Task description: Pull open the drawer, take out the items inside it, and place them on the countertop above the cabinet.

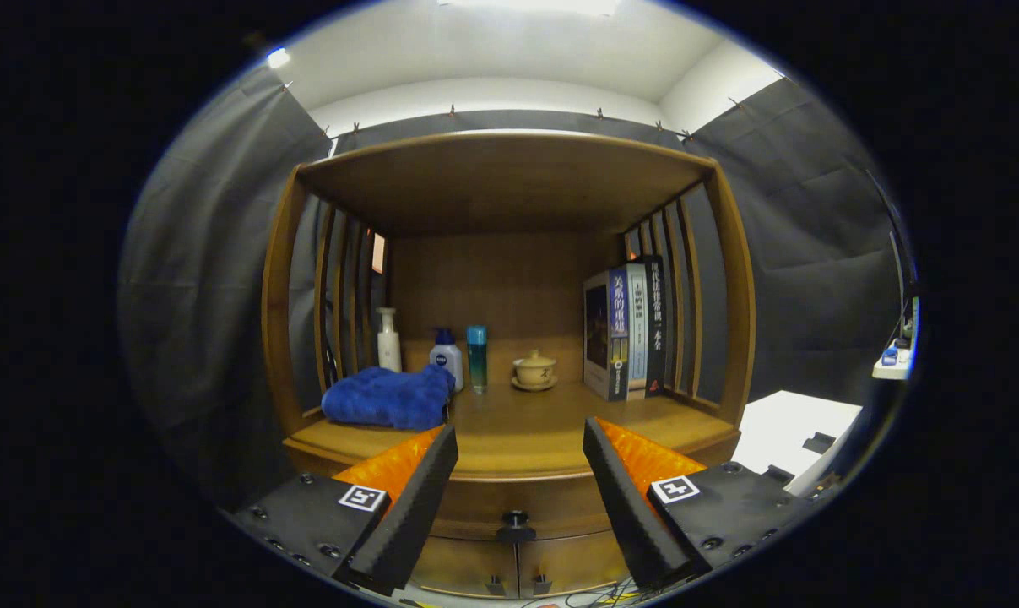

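A wooden cabinet stands ahead of me, with its countertop [517, 431] under a slatted hutch. Below the countertop's front edge is a closed drawer [517, 502] with a dark round knob [516, 517] at its middle. My gripper [519, 439] is open, its two fingers spread wide with nothing between them. The knob lies low between the fingers, a short way ahead. The inside of the drawer is hidden.
On the countertop lie a folded blue towel [388, 397] at the left, a white pump bottle [388, 339], a white bottle with a blue cap [447, 355], a teal can [476, 356], a lidded tea cup on a saucer [533, 370] and upright books [629, 329] at the right. Two lower doors [517, 570] sit under the drawer. A white table [792, 435] stands to the right.
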Demonstrator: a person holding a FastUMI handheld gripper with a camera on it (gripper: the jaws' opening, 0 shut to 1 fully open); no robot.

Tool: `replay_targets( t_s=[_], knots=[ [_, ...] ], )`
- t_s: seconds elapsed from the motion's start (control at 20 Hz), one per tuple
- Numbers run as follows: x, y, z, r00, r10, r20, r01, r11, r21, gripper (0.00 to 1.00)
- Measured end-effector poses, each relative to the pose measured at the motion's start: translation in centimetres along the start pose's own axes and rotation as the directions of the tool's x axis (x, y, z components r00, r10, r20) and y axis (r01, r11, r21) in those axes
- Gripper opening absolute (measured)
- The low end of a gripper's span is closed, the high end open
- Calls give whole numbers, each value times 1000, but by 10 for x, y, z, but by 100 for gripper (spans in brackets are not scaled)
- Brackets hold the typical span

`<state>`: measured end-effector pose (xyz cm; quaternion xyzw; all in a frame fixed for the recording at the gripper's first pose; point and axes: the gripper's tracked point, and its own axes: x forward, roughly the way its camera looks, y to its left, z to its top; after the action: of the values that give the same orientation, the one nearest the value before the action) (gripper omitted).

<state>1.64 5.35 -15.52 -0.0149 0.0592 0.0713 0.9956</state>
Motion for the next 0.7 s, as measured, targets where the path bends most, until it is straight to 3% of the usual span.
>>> replay_targets(
  t_s=[0.5, 0.7],
  knots=[
    [27, -12, -95, 993, 4, -117, 0, 999, 37, 98],
    [36, -16, -122, 989, 11, -144, -6, 999, 31, 93]
  ],
)
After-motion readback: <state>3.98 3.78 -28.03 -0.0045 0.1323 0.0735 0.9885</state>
